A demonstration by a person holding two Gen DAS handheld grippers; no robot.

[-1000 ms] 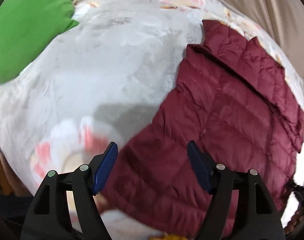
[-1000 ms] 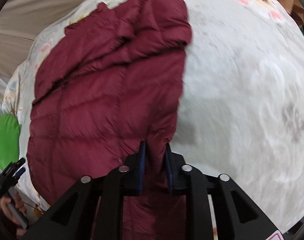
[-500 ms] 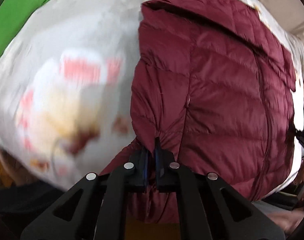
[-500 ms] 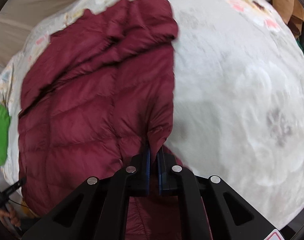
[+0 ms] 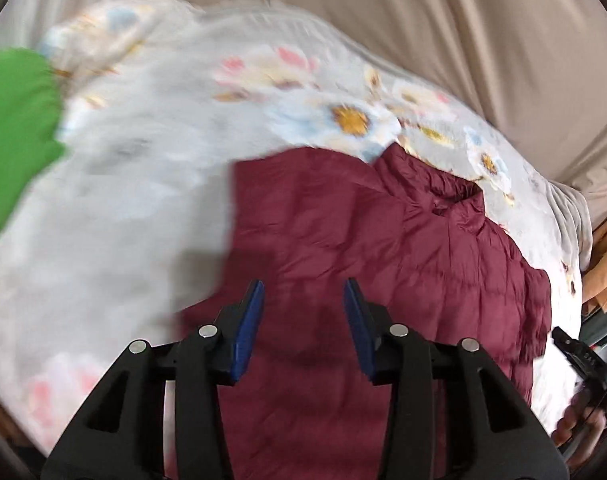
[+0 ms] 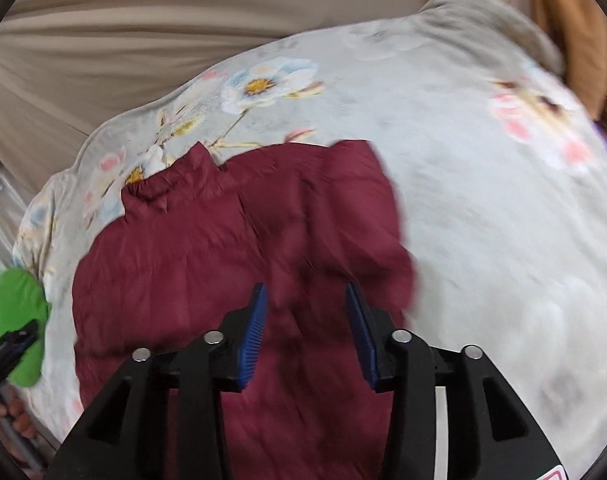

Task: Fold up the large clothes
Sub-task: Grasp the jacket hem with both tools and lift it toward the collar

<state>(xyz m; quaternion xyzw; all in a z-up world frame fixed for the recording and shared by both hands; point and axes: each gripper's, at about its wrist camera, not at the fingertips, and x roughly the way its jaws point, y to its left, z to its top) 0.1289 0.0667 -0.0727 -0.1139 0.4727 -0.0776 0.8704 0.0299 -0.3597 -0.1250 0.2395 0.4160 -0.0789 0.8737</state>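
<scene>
Beige curtain folds (image 5: 443,40) fill the background behind a bed covered by one pale floral sheet (image 5: 143,200). On that sheet lies a single maroon quilted jacket (image 5: 363,240), folded into a compact block with its collar toward the curtain; it sits near the far edge of the bed, seen from both wrist views. One green cloth (image 5: 11,132) rests at the left side of the sheet, cut off by the frame in the left view and partly hidden behind a dark tool tip in the right view (image 6: 15,320).

Two pairs of tongs are in view, one per camera. The left tongs (image 5: 303,320) stand apart over the near part of the jacket, and have just been opening; nothing is pinched between the blue pads (image 5: 247,328). The right tongs (image 6: 307,324) also stand apart above the jacket's near edge, likewise just opened, with no fabric clamped.

At the right edge of the left view, fingers of a hand (image 5: 575,420) and part of the other tool show, mostly cut off. An orange-brown cloth (image 6: 583,40) peeks in at the bed's far corner, too cropped to identify. Much of the sheet is motion-blurred.
</scene>
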